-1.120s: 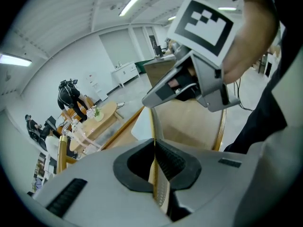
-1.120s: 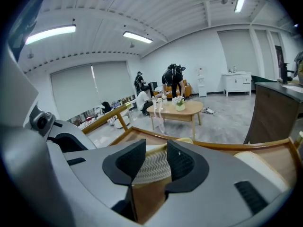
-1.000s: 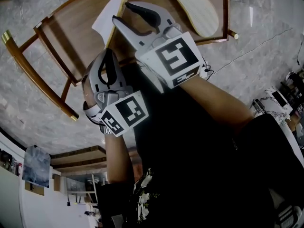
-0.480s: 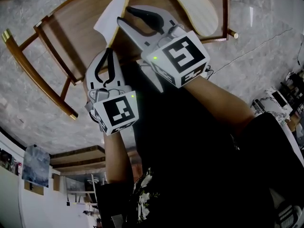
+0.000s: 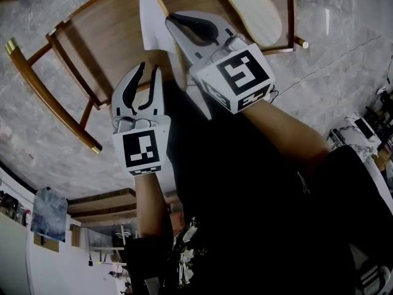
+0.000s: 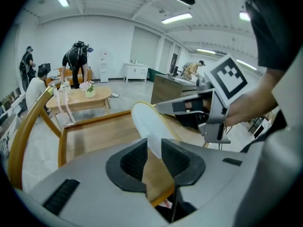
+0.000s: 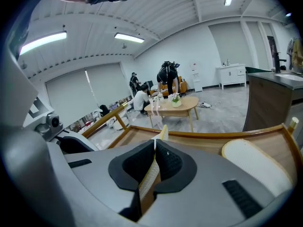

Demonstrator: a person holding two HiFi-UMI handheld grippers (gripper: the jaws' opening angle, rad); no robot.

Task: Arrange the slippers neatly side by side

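Pinches the held slipper [image 5: 152, 23] on edge in the right gripper [image 5: 174, 21], jaws just closed onto its rim, over the worktop's [image 5: 104, 48] middle. Has just spread the left gripper [image 5: 149, 72], leaving that slipper's near end loose between the pads, unclamped. Shows the second slipper [image 5: 252, 8] lying flat toward the far right corner, long axis angled much like the held one's. Probably calls for laying the held slipper flat just left of it, parallel, with the right gripper the nearer.

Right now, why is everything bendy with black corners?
Both gripper views use wide lenses: straight ceiling lights curve in the right gripper view, and black corners ring the left gripper view. The head view is dim; the floor bows, and the white slipper stands out.
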